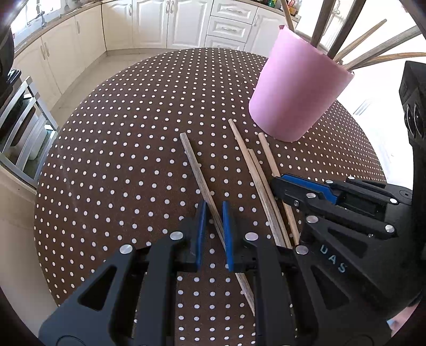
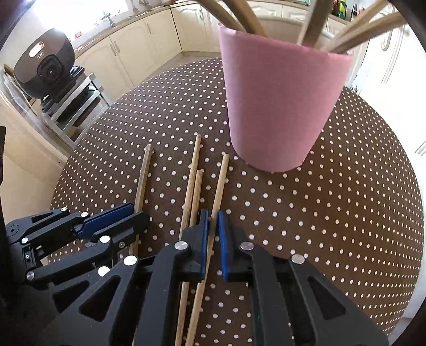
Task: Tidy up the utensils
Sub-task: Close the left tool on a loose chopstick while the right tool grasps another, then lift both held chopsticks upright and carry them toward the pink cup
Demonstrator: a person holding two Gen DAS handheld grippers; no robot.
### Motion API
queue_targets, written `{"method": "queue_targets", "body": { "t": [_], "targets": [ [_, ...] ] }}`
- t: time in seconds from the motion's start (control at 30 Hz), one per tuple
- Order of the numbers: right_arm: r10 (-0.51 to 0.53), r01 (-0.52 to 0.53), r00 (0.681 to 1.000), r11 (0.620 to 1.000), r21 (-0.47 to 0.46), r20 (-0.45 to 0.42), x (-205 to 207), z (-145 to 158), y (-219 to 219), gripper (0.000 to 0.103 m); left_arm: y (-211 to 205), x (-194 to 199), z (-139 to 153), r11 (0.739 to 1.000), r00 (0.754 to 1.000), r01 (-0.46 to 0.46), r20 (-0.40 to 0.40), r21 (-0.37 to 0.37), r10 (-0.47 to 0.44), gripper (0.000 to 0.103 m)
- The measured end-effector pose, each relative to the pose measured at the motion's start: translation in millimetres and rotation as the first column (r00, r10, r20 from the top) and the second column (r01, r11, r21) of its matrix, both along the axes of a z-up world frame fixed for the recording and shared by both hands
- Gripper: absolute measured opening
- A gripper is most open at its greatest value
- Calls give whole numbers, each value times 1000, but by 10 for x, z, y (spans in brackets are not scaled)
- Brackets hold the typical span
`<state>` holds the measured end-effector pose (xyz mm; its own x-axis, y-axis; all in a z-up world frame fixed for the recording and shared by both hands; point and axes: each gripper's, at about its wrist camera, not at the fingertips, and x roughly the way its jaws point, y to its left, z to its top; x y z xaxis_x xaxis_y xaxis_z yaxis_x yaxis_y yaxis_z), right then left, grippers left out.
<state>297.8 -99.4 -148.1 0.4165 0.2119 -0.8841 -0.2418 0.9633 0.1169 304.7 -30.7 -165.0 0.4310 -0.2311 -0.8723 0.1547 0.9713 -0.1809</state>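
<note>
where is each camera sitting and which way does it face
Left wrist: on the left gripper, looking down along its jaws at the leftmost stick between them; the right gripper shows at right.
Right wrist: on the right gripper, looking down along its jaws at the rightmost stick between them; the left gripper shows at left.
Shared: the dotted table, the pink cup of sticks, four loose sticks, kitchen cabinets.

The tablecloth (image 1: 119, 159) is dark brown with regular white polka dots. The cup (image 2: 279, 106) at the far right is plain pale pink. The sticks (image 2: 221, 181) lying near it are light tan wood. Both grippers have black bodies and blue pads (image 1: 227, 229). The far cabinets (image 1: 159, 24) are cream.
</note>
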Motion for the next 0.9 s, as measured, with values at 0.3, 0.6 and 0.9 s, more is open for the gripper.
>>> {"method": "queue_targets", "body": {
  "t": [0.3, 0.6, 0.9],
  "targets": [
    [-15, 9, 998, 993, 122, 54, -164, 131, -236, 4, 90, -140, 144, 997, 999, 3, 43, -74, 0, 7],
    [-13, -30, 986, 967, 251, 165, -557, 634, -471, 4, 68, -499, 707, 993, 982, 38, 188, -109, -17, 6],
    [-6, -49, 977, 966, 254, 214, -807, 836, -574, 4, 4, -715, 891, 992, 981, 45, 192, -114, -22, 7]
  ]
}}
